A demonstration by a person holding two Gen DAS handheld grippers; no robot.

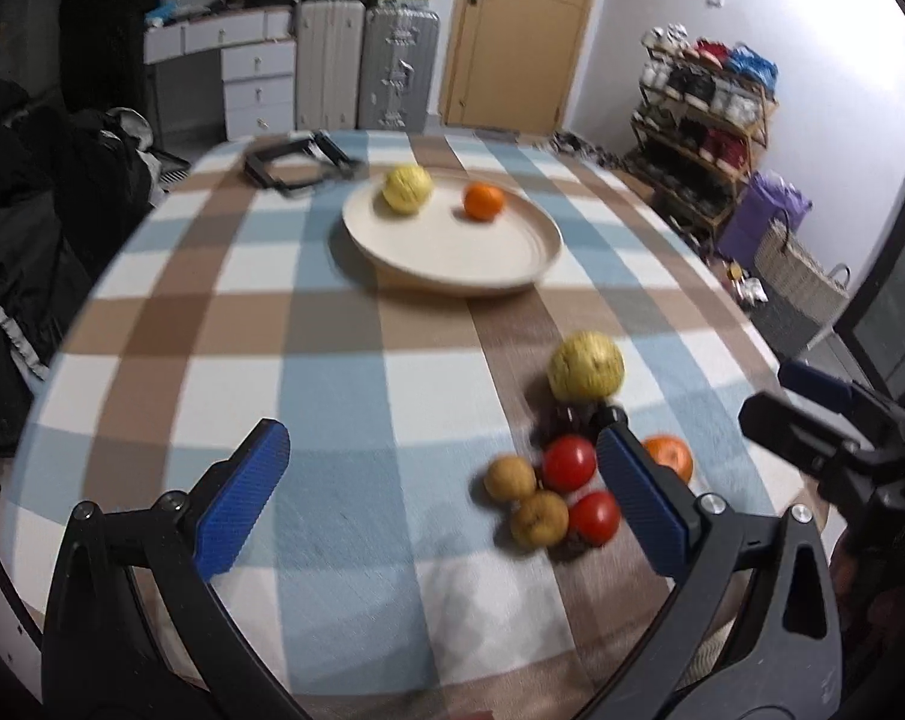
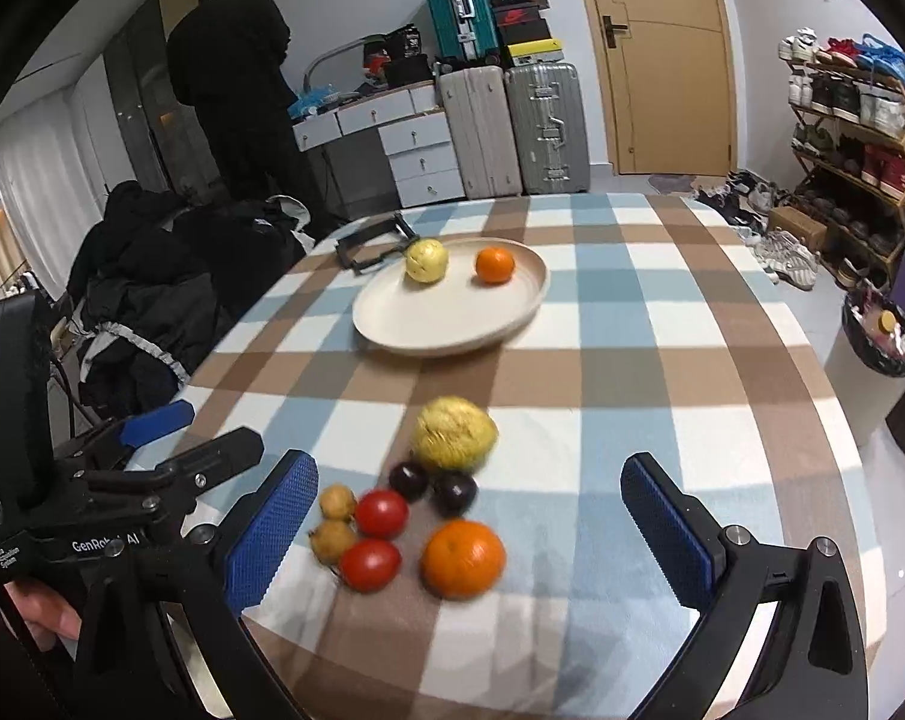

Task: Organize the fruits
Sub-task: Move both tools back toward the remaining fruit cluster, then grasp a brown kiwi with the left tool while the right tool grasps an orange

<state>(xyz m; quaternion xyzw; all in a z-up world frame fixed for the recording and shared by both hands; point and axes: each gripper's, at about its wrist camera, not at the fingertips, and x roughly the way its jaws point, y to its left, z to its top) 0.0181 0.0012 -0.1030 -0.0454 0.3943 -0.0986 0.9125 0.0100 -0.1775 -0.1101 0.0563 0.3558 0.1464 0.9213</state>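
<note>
A cream plate [image 2: 440,324] at the table's far side carries a yellow fruit [image 2: 426,261] and a small orange [image 2: 494,264]. Nearer me lies a loose cluster: a big yellow fruit [image 2: 454,433], two dark plums [image 2: 409,480], two tomatoes [image 2: 381,513], two brown fruits [image 2: 337,501] and an orange [image 2: 463,558]. My right gripper [image 2: 470,504] is open just above this cluster, holding nothing. My left gripper [image 1: 446,480] is open too, empty, left of the cluster [image 1: 569,462]; its right finger hides part of the orange [image 1: 671,456]. The plate [image 1: 452,252] lies beyond.
A black folding frame [image 2: 371,246] lies on the checked tablecloth [image 2: 632,312] behind the plate. A person in black [image 2: 230,78] stands at the drawers at the back. Dark clothes [image 2: 140,276] are heaped left of the table, and a shoe rack [image 2: 854,138] stands right.
</note>
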